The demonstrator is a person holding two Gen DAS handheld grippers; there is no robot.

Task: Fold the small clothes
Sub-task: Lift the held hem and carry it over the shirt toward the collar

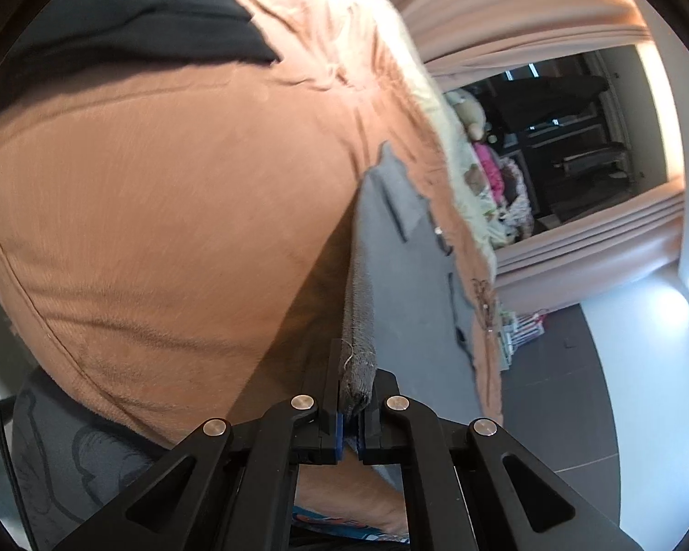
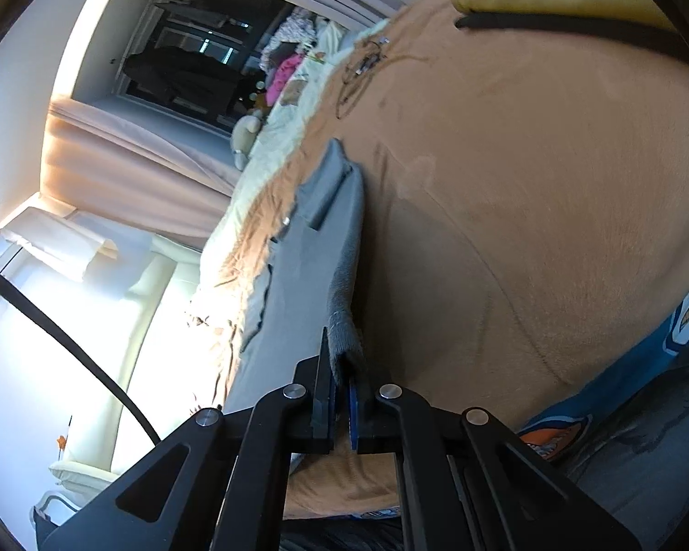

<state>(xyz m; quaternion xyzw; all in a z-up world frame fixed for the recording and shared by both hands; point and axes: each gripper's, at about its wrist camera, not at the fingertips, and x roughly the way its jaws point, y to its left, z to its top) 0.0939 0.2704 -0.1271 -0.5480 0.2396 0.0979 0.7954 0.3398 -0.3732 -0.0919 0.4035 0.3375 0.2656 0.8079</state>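
Garment: we have a small grey garment (image 1: 390, 248) pinched at two spots along one thick ribbed edge, with the rest of it running up the middle of both frames over a tan blanket (image 1: 160, 211) on the bed.

Left tool: our left tool (image 1: 350, 413) has its jaws drawn nearly together on the ribbed edge, which bunches out just above the blue pads at bottom centre of the left view.

Right tool: our right tool (image 2: 342, 408) is clamped the same way on that grey edge, at bottom centre of the right view; only a sliver of gap shows between the pads, filled by cloth.

Lie of the cloth: the held edge looks raised off the blanket, and a shadow falls beside it; the far end, with a tab or pocket flap, sits toward the frame centre near the blanket's edge. We cannot tell whether that far end touches the blanket.

Done so far: as we judge it, the garment is gripped and spread out long, but no crease or doubled layer shows that we can be sure of.

Left to do: we reckon the fold itself remains, bringing the held edge over onto the far part, then releasing.

Other clothes: a black garment (image 1: 128, 18) lies at upper left of the left view, and a blue printed cloth (image 2: 657, 367) at lower right of the right view; whether these are folded we cannot tell.
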